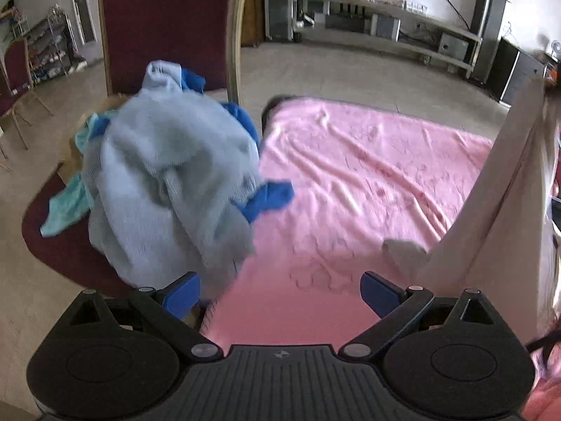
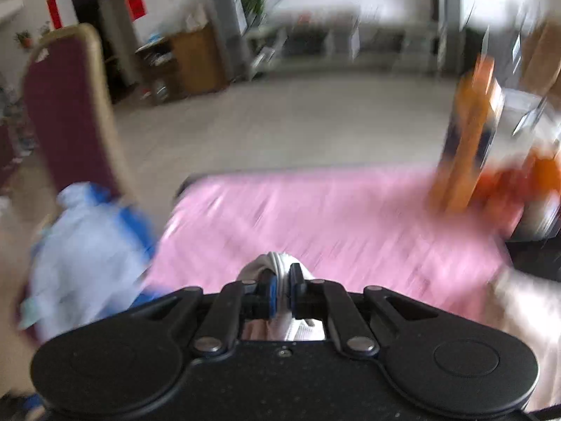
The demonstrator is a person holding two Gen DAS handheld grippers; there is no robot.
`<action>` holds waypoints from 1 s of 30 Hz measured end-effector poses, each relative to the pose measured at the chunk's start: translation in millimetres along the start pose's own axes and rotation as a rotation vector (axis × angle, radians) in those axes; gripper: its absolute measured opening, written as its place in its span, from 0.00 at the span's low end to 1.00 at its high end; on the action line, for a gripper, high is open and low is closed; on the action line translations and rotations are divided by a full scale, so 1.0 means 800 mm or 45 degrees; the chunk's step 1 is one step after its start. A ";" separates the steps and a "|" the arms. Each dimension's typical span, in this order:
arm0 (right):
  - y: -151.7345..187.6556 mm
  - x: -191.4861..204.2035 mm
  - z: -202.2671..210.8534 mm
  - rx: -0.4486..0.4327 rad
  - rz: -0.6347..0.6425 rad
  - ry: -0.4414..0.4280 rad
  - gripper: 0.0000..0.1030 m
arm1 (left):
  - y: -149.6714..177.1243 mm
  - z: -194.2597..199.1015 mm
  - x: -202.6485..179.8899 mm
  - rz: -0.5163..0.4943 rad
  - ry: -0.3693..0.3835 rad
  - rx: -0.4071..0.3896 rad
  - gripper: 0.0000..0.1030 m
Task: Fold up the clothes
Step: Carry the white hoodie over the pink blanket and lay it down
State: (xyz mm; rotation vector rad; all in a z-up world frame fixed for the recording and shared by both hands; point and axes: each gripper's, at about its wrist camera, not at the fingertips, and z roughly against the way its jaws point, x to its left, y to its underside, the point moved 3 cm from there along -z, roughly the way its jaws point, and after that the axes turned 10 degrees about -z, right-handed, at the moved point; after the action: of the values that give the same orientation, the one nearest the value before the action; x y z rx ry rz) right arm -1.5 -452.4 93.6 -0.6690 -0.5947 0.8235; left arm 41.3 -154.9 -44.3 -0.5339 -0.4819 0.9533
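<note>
A pink cloth (image 1: 368, 182), soft and creased, with a faint printed pattern, covered the counter and lay mostly bare. To its left stood a maroon chair (image 1: 164, 28) with a pale metal frame. Its seat carried a heap of clothes (image 1: 164, 182): a fuzzy pale-blue knit on top, with bright blue and teal pieces poking out beneath. One blue corner reached over the cloth's left edge.

The left tongs (image 1: 280, 293) stood wide apart and held nothing, its blue pads above the near edge of the cloth, just beside the heap.

A beige garment (image 1: 498, 217), smooth and thin, hung in a long drape down the right side, its lower tip touching the cloth. The right tongs (image 2: 283, 289) were clamped on a bunched white-grey fold of fabric (image 2: 277, 263); that view was heavily blurred. An orange object (image 2: 466, 140), too blurred to identify, stood at the far right of the counter. Shelving and a tiled floor lay beyond.
</note>
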 end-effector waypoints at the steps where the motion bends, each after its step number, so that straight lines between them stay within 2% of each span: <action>1: -0.029 0.010 0.011 -0.099 0.039 0.034 0.07 | -0.007 0.005 0.002 0.002 -0.010 -0.027 0.96; 3: -0.073 0.036 0.069 -0.338 0.133 0.017 0.07 | -0.021 0.018 0.003 0.011 -0.015 -0.085 0.96; 5: -0.089 0.067 0.133 -0.515 0.262 -0.027 0.07 | -0.024 0.028 0.003 0.023 0.008 -0.121 0.96; 7: -0.071 0.091 0.181 -0.618 0.414 -0.051 0.07 | -0.024 0.037 0.003 0.034 0.033 -0.153 0.96; 9: -0.038 0.107 0.209 -0.662 0.544 -0.064 0.07 | -0.020 0.045 0.002 0.038 0.050 -0.172 0.97; 10: -0.013 0.113 0.213 -0.649 0.610 -0.074 0.07 | -0.012 0.047 0.001 0.030 0.050 -0.167 0.97; 12: 0.043 0.117 0.199 -0.538 0.727 -0.107 0.08 | 0.006 0.047 -0.001 0.003 0.044 -0.142 0.97; 14: 0.095 0.117 0.172 -0.347 0.805 -0.141 0.10 | 0.031 0.043 -0.003 -0.035 0.036 -0.099 0.97; 15: 0.127 0.115 0.153 -0.195 0.838 -0.168 0.11 | 0.043 0.040 -0.003 -0.052 0.034 -0.076 0.97; 17: 0.171 0.104 0.131 0.036 0.845 -0.228 0.30 | 0.064 0.032 -0.002 -0.072 0.042 -0.026 0.97; 19: 0.188 0.080 0.128 0.136 0.745 -0.291 0.39 | 0.076 0.024 0.000 -0.072 0.052 0.004 0.97; 22: 0.164 0.036 0.141 0.117 0.486 -0.295 0.55 | 0.076 0.016 -0.005 -0.082 0.047 0.017 0.97; 27: 0.109 -0.043 0.140 0.024 0.114 -0.247 0.57 | 0.057 0.004 -0.020 -0.089 0.080 -0.001 0.97; 30: 0.098 -0.071 0.114 -0.001 0.033 -0.216 0.57 | 0.040 -0.017 -0.029 -0.046 0.119 -0.003 0.96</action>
State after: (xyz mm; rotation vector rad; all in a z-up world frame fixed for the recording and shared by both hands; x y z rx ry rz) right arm -132.6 -431.1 82.8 -0.6123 -0.7409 0.9104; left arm 18.1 -163.2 -78.0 -0.5677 -0.4077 0.8896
